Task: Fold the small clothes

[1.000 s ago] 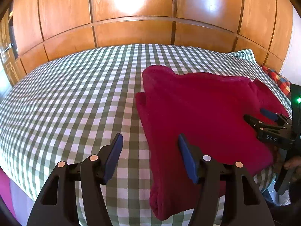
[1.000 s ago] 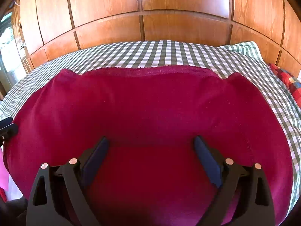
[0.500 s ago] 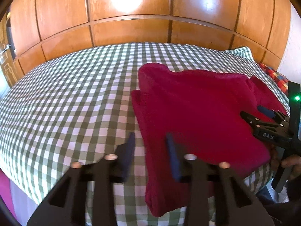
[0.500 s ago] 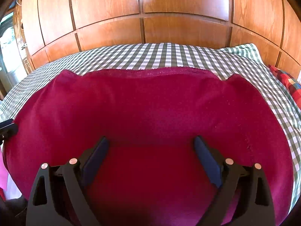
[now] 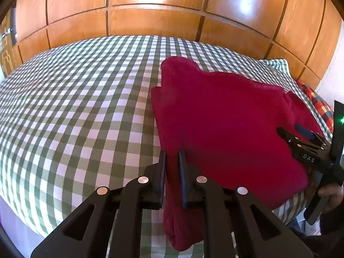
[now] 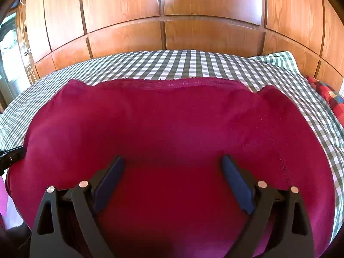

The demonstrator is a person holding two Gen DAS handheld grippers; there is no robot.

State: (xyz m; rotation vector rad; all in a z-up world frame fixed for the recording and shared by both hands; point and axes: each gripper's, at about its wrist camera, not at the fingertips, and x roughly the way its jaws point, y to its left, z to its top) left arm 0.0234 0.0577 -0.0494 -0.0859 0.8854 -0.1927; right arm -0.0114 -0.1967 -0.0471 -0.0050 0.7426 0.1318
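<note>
A dark red fleece garment (image 5: 225, 124) lies folded on the green-checked bed, with its near end hanging over the front edge. My left gripper (image 5: 172, 157) sits at the garment's left edge. Its jaws are closing, and a fold of the red cloth fills the narrow gap between the pads. In the right wrist view the garment (image 6: 172, 124) spreads wide. My right gripper (image 6: 172, 161) hovers over its near part, open, with nothing pinched. That gripper (image 5: 294, 132) also shows at the right of the left wrist view.
The green-and-white checked sheet (image 5: 75, 107) covers the bed, bare to the left of the garment. Wooden wardrobe panels (image 5: 150, 21) stand behind the bed. A red plaid pillow (image 5: 318, 101) lies at the far right. A hand (image 5: 329, 191) holds the right gripper's handle.
My left gripper's jaws went from wide apart to nearly together, shifting right and down onto the garment's left edge. The right gripper stayed still and open.
</note>
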